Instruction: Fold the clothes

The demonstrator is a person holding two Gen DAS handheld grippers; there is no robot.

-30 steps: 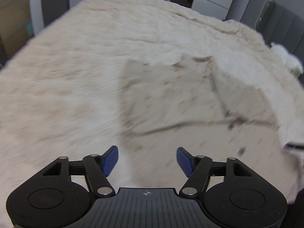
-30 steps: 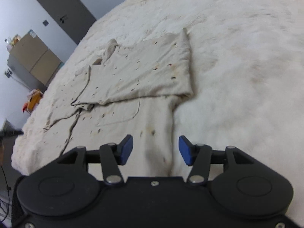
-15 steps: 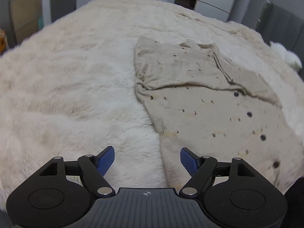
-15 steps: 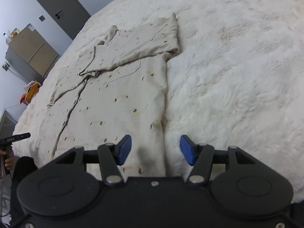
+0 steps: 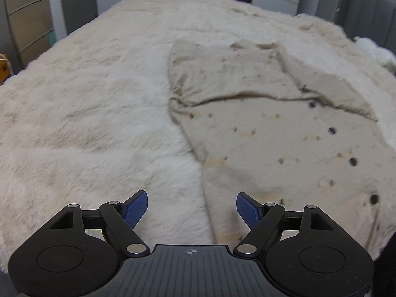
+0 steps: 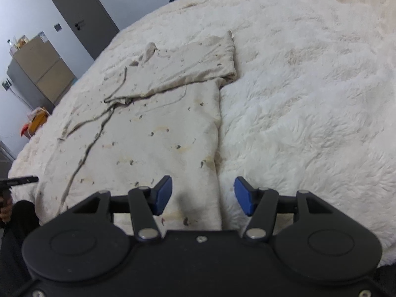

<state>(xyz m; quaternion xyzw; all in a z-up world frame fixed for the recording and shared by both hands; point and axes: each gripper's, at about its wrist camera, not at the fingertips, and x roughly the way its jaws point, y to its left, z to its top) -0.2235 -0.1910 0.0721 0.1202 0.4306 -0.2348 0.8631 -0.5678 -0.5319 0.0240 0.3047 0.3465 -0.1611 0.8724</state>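
1. Shirt (image 5: 272, 133), beige with small dark prints, lies spread on the fluffy cream blanket (image 5: 86, 104) that covers the bed; both sleeves are folded in across the chest, and the long body runs down to the blanket's near edge.
2. Left gripper (image 5: 191, 209) hovers empty over the shirt's left side seam close to the near edge, its blue pads set wide apart, one over fur and one over cloth.
3. Right gripper (image 6: 203, 194) mirrors it at the right side seam (image 6: 219, 133), equally wide and holding nothing, straddling the line where cloth meets fur.
4. Judging by this, the sleeve folds are done and the hem fold is next: each gripper needs to drop, pinch its bottom corner, and carry the hem up toward the collar.
5. Deep pile may come up with the thin cloth, so the pinch should catch the seam alone.
6. Room is generous: bare blanket runs left of the shirt to the left edge, right of it to the right edge, and beyond the collar toward the far edge, with nothing in the way.
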